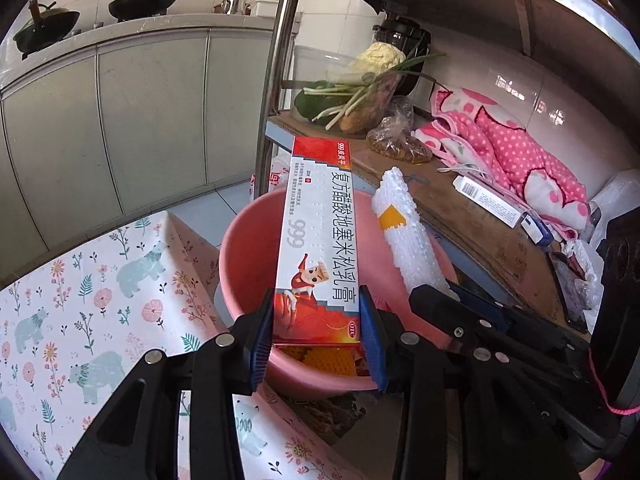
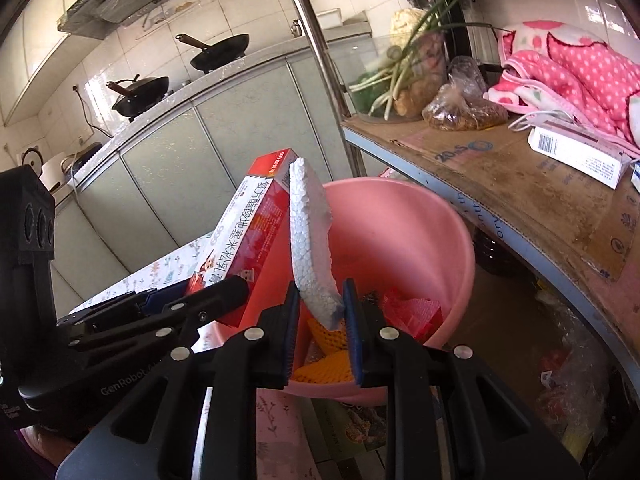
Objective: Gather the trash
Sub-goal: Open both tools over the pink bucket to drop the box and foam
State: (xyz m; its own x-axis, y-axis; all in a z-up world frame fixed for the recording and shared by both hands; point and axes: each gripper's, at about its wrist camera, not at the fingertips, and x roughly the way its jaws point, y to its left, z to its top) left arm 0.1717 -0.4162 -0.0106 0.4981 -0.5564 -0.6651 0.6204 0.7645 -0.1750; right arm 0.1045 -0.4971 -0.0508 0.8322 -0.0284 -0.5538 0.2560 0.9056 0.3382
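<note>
My left gripper (image 1: 318, 320) is shut on a red and white medicine box (image 1: 320, 232), held upright over the pink basin (image 1: 248, 256). My right gripper (image 2: 322, 316) is shut on a white foam strip (image 2: 312, 248), also held over the pink basin (image 2: 420, 224). The box shows in the right wrist view (image 2: 248, 232), to the left of the foam. The foam shows in the left wrist view (image 1: 404, 228), to the right of the box. Orange and red foam netting (image 2: 332, 364) lies in the basin's bottom.
A metal shelf with a cardboard liner (image 2: 500, 172) stands to the right, holding vegetables (image 2: 404, 76), a plastic bag (image 2: 464, 108), pink dotted cloth (image 2: 568, 68) and a white box (image 2: 576, 156). A floral-cloth table (image 1: 80, 304) is on the left. Kitchen cabinets (image 1: 140, 120) stand behind.
</note>
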